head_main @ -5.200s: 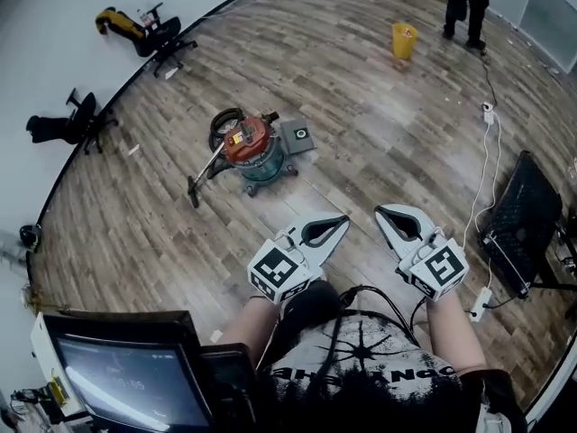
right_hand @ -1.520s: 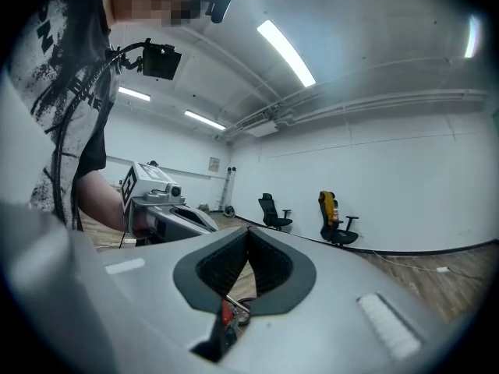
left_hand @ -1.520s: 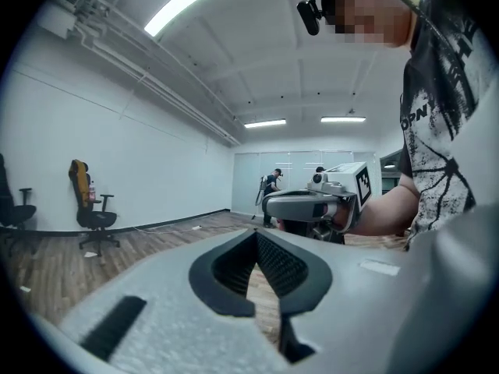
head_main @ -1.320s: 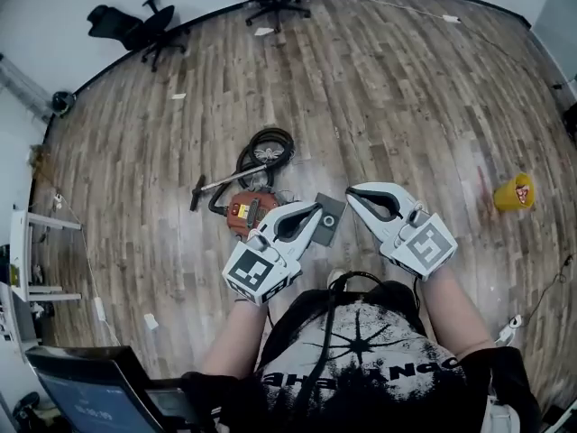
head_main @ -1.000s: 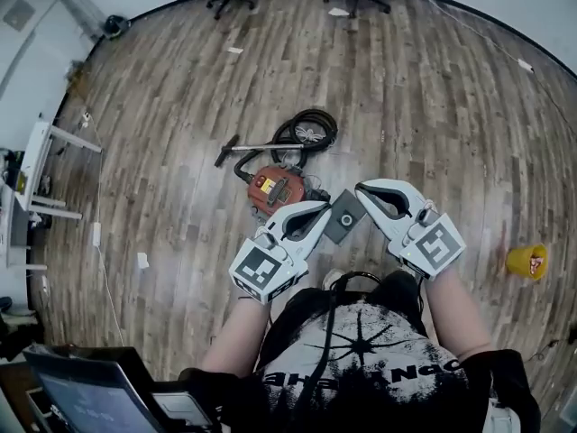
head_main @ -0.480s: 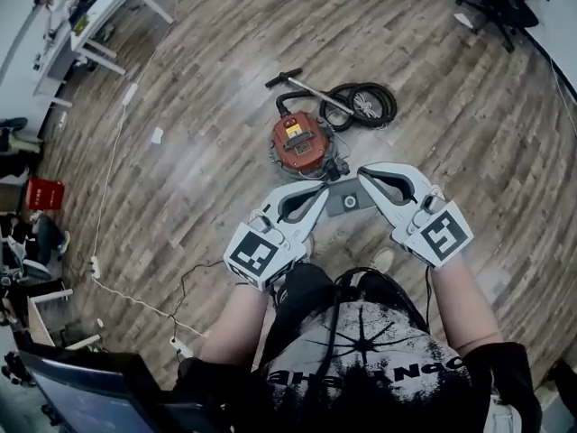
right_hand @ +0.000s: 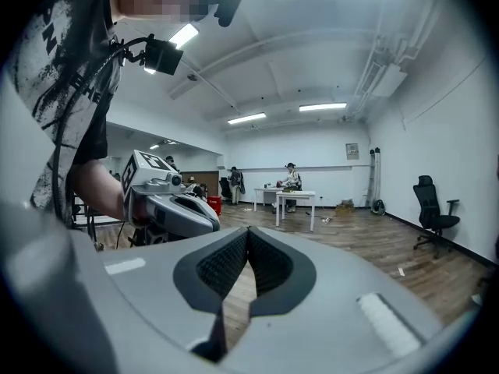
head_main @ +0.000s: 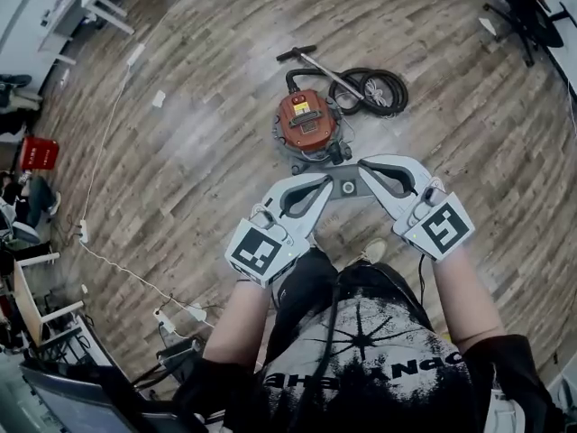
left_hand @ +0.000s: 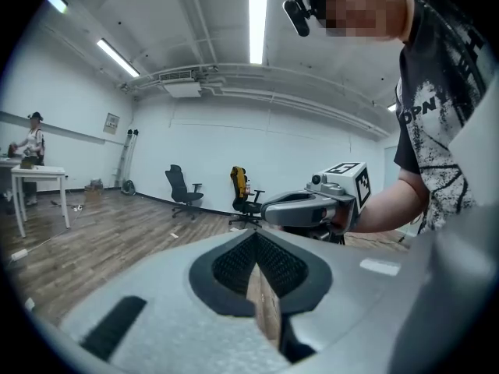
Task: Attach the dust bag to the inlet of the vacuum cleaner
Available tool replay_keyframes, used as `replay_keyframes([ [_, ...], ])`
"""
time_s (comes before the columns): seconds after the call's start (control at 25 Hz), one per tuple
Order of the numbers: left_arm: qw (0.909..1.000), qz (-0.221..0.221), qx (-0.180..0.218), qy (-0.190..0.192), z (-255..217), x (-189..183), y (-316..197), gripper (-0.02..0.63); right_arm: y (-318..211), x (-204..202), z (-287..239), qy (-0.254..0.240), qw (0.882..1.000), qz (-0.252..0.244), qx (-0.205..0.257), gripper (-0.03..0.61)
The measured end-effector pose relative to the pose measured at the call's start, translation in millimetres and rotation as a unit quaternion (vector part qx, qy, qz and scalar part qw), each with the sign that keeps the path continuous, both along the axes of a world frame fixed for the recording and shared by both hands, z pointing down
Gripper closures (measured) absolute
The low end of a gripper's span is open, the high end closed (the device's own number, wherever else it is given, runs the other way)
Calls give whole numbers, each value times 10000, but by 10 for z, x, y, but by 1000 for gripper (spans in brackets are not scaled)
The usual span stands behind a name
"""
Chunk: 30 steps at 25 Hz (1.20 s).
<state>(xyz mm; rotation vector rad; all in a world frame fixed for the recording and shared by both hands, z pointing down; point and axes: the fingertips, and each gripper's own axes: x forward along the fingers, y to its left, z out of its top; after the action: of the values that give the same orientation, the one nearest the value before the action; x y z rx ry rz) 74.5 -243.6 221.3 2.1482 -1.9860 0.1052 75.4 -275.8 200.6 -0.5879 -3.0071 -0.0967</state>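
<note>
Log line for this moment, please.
left gripper: shut, empty | right gripper: shut, empty | dust bag: on floor by vacuum cleaner, unattached

vacuum cleaner (head_main: pixel 305 126): red-topped, upright on floor | dust bag (head_main: pixel 346 184): grey, flat, just beside it
</note>
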Motion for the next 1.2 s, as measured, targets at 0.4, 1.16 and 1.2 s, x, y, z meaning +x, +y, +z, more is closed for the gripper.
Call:
replay_keyframes([
  [0.4, 9985, 521, -137, 2, 201, -463, 66, 617, 109, -447, 231, 247, 9988, 405, 81, 574],
  [1.16, 9966, 80, -671, 474, 2555, -321, -370, 617, -317, 157, 4352, 3040, 9456, -316, 1115, 391],
  [1.2, 9964, 135, -703, 457, 2812, -337, -410, 617, -325, 193, 4816, 3233, 9373, -376, 1249, 386],
])
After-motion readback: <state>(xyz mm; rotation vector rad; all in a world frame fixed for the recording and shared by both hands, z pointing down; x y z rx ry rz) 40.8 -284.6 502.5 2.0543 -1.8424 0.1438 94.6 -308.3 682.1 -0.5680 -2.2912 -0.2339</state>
